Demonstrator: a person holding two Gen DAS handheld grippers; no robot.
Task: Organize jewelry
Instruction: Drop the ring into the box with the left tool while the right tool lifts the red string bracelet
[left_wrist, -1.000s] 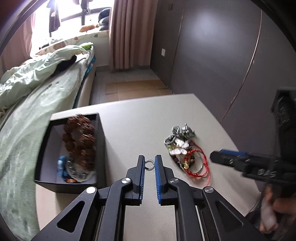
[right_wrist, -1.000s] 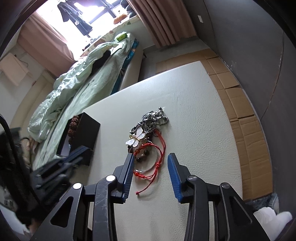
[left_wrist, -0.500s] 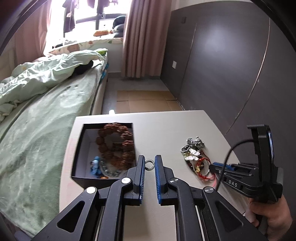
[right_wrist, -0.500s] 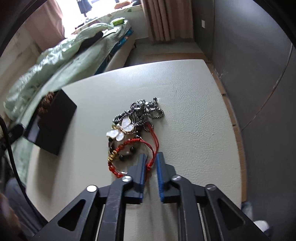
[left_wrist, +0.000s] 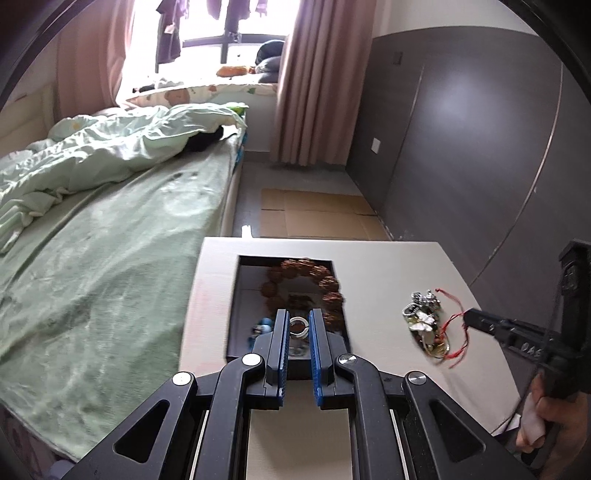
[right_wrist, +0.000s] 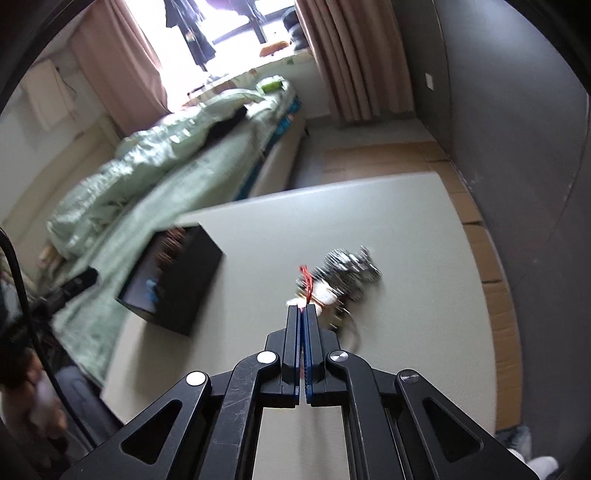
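Note:
My left gripper (left_wrist: 298, 314) is shut on a small silver ring (left_wrist: 298, 335) and hangs over the black box (left_wrist: 232, 317). A brown bead bracelet (left_wrist: 325, 282) and some blue pieces lie inside the box. To the right on the table is a jewelry pile (left_wrist: 424, 321) with silver beads and a white butterfly. My right gripper (right_wrist: 304, 309) is shut on a red cord bracelet (right_wrist: 306, 280), which pulls up from the blurred pile (right_wrist: 347, 273). In the left wrist view the right gripper (left_wrist: 466, 318) holds the cord (left_wrist: 452, 318) at the pile's right side.
The pale table (right_wrist: 406, 221) stands beside a bed with green bedding (left_wrist: 110, 258) on the left and a dark wall (left_wrist: 480, 147) on the right. Cardboard (left_wrist: 317, 210) lies on the floor beyond. A hand (left_wrist: 554, 435) grips the right tool's handle.
My left gripper carried the ring leftward from over the bare table to above the box. My right gripper closed on the red cord bracelet and rose, pulling it off the pile.

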